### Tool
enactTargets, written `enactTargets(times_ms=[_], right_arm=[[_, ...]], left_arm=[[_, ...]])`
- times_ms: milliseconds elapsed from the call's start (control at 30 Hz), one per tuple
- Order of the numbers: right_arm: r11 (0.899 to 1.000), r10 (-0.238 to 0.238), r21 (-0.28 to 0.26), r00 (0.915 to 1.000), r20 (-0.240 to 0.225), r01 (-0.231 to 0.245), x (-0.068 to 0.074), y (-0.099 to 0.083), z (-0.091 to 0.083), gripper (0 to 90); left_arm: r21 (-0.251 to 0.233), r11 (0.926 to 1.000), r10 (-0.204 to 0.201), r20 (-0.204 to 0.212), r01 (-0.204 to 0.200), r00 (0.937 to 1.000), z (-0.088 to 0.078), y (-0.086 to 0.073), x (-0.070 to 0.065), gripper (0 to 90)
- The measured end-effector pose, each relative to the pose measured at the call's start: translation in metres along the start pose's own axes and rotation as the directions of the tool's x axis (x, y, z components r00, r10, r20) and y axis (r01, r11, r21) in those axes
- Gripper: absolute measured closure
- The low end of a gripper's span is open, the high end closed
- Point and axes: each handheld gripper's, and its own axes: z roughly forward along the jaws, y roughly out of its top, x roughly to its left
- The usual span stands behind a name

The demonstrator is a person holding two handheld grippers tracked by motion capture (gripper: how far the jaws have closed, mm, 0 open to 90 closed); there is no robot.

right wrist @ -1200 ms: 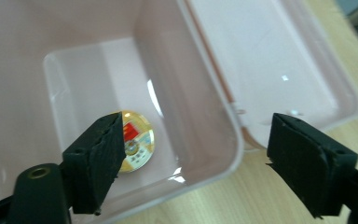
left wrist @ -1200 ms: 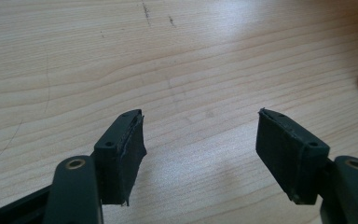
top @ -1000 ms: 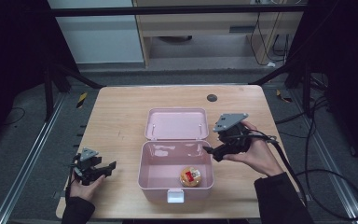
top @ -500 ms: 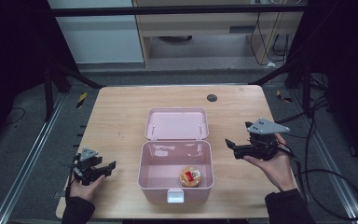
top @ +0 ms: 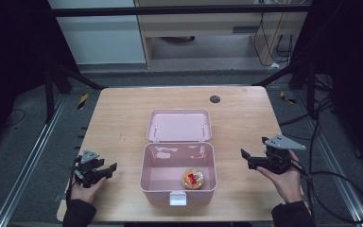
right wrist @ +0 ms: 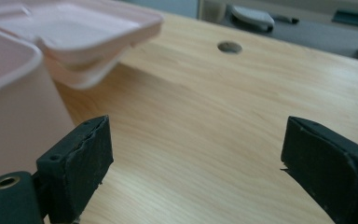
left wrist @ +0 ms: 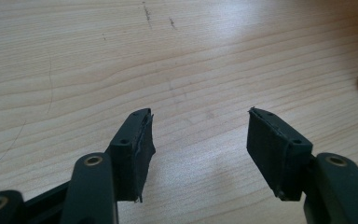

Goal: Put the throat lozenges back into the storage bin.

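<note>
Pale wood with fine straight grain is covering the table (top: 123, 118), and a few thin dark scratches are showing on it in the left gripper view. A small round dark hole (top: 214, 99) is sitting in the top just beyond the box.

Glossy pink plastic is forming the box (top: 177, 165), a rounded rectangular tub that is standing open near the table's front edge. Its lid (top: 178, 125) is lying flung back flat behind the tub, hinged along the rear rim, with a shallow raised border. A small pale latch (top: 177, 198) is hanging at the front wall. Inside the box, toward its right front corner, a small round thing (top: 193, 178) is resting, orange-yellow with a red patch on top; any writing on it is too small to read.

Left of the box, a hand is holding the left gripper (top: 105, 170) low over the wood, jaws spread with nothing between them. Its matte black pads (left wrist: 137, 149) are looking rough and frayed at the edges.

Right of the box, the other hand is holding the right gripper (top: 246, 158), a grey three-cornered plate on top, jaws likewise parted wide and empty, pointing toward the box's right wall.
</note>
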Motion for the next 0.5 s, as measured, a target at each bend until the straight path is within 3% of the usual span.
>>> enactTargets(times_ms=[33, 500], right_arm=[[1.0, -0.005, 0.009, 0.9998, 0.02, 0.005, -0.002, -0.003, 0.001, 8.7], [0.997, 0.043, 0.064, 0.9954, 0.085, -0.048, -0.019, -0.038, 0.013, 8.4]], left_arm=[[0.0, 1.0, 0.0, 0.0, 0.0, 1.0, 0.0, 0.0, 0.0, 39.9], [0.009, 0.9998, 0.015, -0.01, -0.015, 0.9998, 0.003, -0.001, -0.001, 36.6]])
